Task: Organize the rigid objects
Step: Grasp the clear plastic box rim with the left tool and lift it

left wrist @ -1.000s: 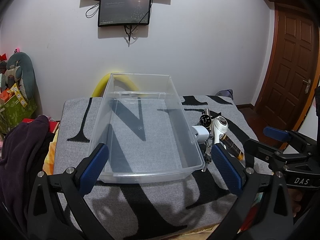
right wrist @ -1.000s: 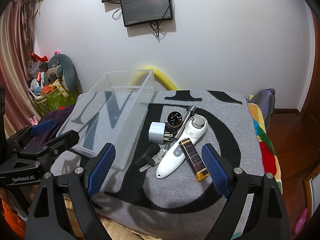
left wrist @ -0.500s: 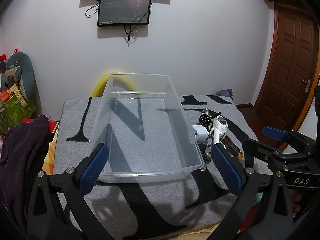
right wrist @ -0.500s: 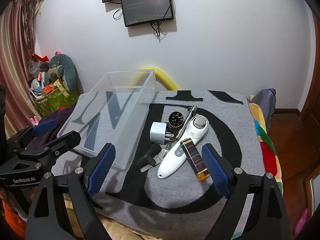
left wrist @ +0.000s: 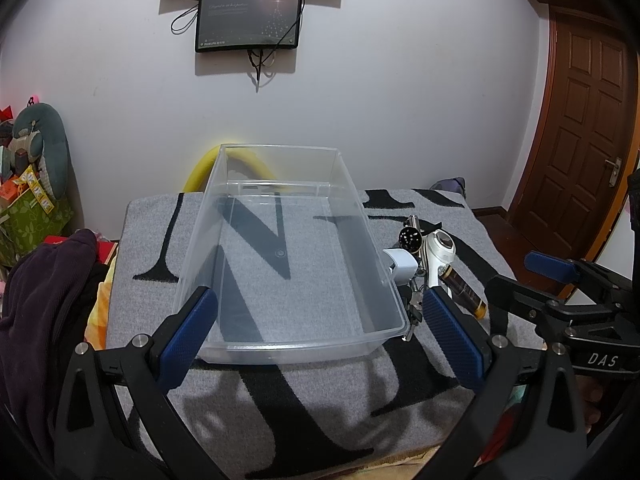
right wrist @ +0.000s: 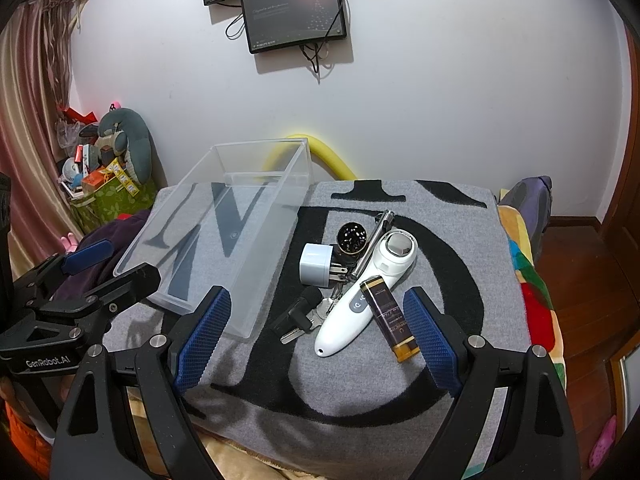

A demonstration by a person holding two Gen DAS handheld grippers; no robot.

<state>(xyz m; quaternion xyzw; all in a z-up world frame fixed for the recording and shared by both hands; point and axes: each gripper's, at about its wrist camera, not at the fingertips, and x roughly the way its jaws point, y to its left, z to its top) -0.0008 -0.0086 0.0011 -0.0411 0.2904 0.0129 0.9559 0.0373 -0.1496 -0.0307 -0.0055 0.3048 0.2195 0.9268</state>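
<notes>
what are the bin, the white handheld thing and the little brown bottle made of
Bin: clear glossy plastic; the rug pattern shows straight through its walls.
White handheld device: smooth glossy white plastic, with a faceted silvery head that looks metallic.
Brown bottle: dark body with an amber see-through end, glass or plastic; can't tell which.

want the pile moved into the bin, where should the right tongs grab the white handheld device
Grip the white wand-shaped plastic device across its narrow lower handle, coming from above: that free end lies clear on the grey blanket, while the amber bottle leans against its middle.
</notes>
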